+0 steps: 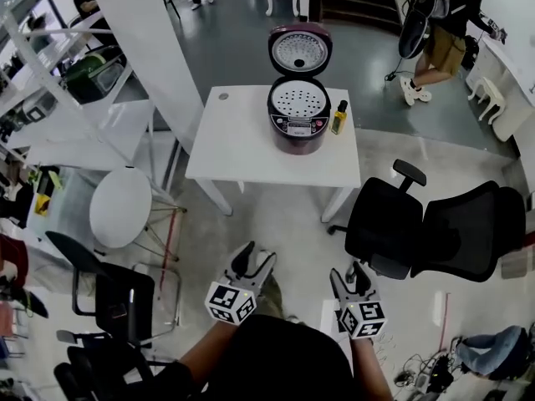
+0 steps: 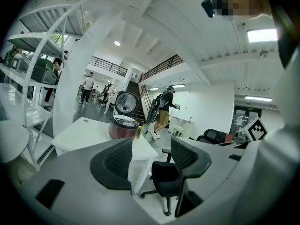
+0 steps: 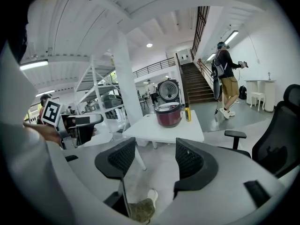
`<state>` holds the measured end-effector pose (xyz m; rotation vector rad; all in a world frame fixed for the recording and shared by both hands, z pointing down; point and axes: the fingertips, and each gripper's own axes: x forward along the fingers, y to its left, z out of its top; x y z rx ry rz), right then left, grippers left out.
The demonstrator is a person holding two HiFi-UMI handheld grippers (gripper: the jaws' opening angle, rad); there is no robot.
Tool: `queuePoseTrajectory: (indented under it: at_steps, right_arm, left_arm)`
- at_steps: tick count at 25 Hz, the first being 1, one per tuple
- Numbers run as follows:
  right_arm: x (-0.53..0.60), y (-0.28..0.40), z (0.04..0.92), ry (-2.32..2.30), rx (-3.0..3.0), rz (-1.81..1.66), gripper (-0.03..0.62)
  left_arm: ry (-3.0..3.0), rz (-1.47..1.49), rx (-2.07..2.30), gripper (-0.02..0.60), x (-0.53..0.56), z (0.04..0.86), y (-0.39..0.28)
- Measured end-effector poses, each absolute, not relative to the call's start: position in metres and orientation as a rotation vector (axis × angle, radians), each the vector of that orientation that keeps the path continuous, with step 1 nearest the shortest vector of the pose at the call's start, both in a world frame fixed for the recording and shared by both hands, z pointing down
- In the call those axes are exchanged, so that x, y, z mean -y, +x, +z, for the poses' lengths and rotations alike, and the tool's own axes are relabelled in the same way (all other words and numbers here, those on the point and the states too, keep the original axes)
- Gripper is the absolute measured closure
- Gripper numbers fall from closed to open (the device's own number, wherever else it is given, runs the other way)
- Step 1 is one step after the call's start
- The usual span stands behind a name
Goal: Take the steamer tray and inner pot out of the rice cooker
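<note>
Left gripper [image 1: 255,261] and right gripper [image 1: 351,276] hang wide open and empty, well short of the white table [image 1: 242,140]. On that table sits the rice cooker [image 1: 298,128], lid raised, steamer tray [image 1: 298,101] inside it.

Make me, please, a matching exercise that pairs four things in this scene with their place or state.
Things: 1 steamer tray; 2 cooker lid; 3 bottle; 4 black office chair.
Places or states: A on the floor beside the table; B swung up open; C sitting in the rice cooker; D standing on the table next to the cooker.
Pairs: 1-C; 2-B; 3-D; 4-A.
</note>
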<state>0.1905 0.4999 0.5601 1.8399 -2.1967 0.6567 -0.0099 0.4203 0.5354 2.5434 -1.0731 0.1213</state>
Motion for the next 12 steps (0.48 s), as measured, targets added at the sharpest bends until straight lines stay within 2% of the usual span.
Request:
queuePoseTrajectory:
  at_steps: [12]
  right_arm:
    - [-0.313,0.176,0.528,1.859,2.137,0.561,0.358]
  left_arm:
    - [2.558,0.062,1.081,0.344,-0.224,0.519,-0.043]
